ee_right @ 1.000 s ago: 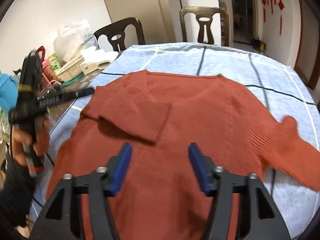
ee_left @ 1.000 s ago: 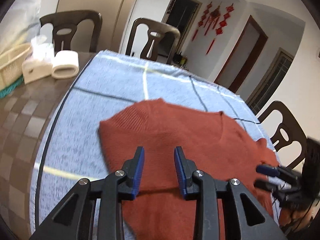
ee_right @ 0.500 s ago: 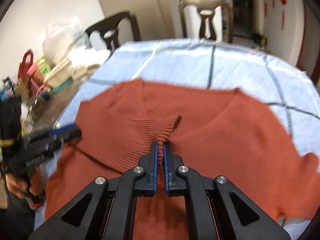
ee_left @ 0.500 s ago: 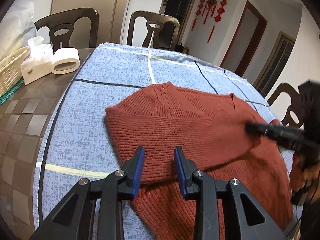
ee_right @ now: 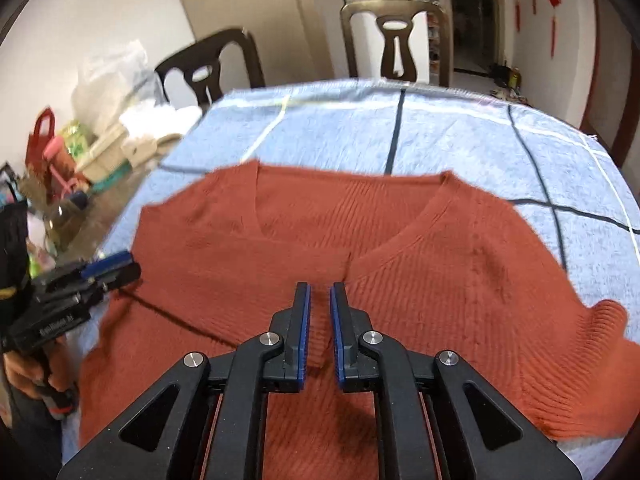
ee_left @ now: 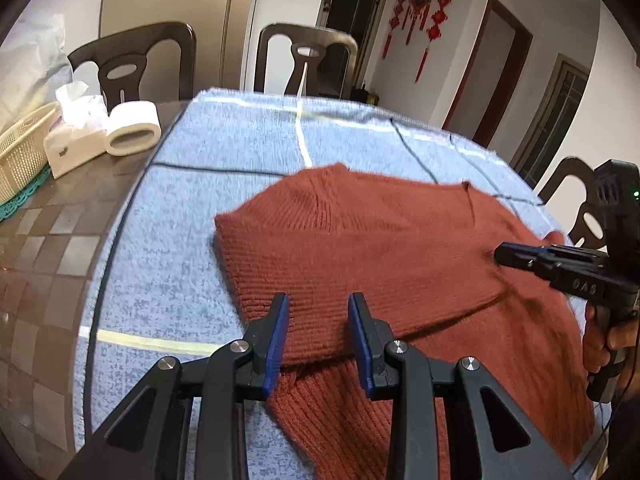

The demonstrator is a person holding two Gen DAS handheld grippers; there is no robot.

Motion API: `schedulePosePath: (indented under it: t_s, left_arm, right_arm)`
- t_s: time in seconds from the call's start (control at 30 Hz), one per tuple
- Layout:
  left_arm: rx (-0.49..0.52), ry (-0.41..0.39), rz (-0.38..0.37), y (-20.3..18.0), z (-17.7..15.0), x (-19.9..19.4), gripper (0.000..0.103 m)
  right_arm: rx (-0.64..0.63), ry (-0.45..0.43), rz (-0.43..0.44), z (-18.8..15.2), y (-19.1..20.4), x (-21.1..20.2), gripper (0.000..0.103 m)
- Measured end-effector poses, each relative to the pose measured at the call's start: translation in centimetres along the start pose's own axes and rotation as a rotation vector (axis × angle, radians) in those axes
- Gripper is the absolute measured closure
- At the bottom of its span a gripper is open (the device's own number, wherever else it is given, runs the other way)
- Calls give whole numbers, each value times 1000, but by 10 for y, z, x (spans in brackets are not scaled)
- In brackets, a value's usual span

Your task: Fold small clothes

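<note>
- Quick, where's the sweater (ee_left: 380, 248)?
- Rust-red knit, flat on the blue checked tablecloth (ee_left: 240, 152), neckline towards the far chairs. One sleeve (ee_right: 240, 272) is folded in across the chest. The other sleeve flops out at the right edge of the cloth, seen from the right wrist.
- Right gripper (ee_right: 320, 312)?
- Tips down on the middle of the chest, jaws clamped in to a sliver. The cuff (ee_right: 318, 344) of the folded sleeve runs between the blue pads, so I read it as pinched. They have just closed in on it and eased a hair.
- Left gripper (ee_left: 316, 320)?
- Jaws apart, nothing pinched. It hangs over the sweater's left side, just above the folded sleeve's lower edge, which crosses under the gap. From the right wrist its blue tips sit at the sweater's left border.
- Touching the knit?
- Can't tell from either view.
- Hands?
- A hand (ee_left: 604, 340) around the right handle and another hand (ee_right: 36, 372) around the left one, both partly cut off.
- Anything else on the table?
- On the bare tiled top (ee_left: 48, 248), left of the cloth: toilet roll (ee_left: 132, 128), tissue box (ee_left: 72, 140) beside it, woven basket (ee_left: 20, 148) at the edge. All well clear of the sweater.
</note>
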State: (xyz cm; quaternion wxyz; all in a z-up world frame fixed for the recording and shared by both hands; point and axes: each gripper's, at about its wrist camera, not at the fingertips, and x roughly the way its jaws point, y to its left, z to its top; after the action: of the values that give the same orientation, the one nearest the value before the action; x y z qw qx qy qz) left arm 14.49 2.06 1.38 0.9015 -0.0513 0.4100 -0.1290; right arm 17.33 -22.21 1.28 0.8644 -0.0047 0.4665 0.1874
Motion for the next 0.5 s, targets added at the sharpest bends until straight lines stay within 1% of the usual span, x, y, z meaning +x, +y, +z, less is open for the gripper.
schedulePosePath:
  t_s: [0.03, 0.07, 0.13, 0.23, 0.27, 0.3, 0.37, 0.4, 0.5]
  left_arm:
    - [8, 7, 7, -1, -2, 3, 70]
    - [18, 4, 12, -2, -2, 4, 70]
    - [15, 0, 13, -2, -2, 1, 70]
    - [24, -7, 28, -6, -3, -2, 70]
    - [37, -11, 37, -9, -4, -3, 70]
    - [48, -11, 44, -11, -4, -3, 70]
    - [73, -4, 67, -16, -6, 1, 69]
    - [79, -3, 77, -17, -7, 2, 69]
    - [58, 2, 90, -16, -5, -1, 68]
  right_arm:
    - [0, 11, -1, -3, -1, 7, 92]
    - [3, -8, 3, -3, -2, 5, 92]
    - [20, -8, 2, -4, -4, -2, 92]
    - [-24, -38, -6, -12, 4, -16, 92]
    - [-29, -34, -9, -16, 4, -16, 92]
    - [-33, -12, -9, -20, 5, -11, 91]
    - [-25, -26, 2, -25, 2, -9, 89]
    - [2, -17, 14, -25, -2, -11, 88]
    - [8, -30, 4, -28, -2, -22, 88]
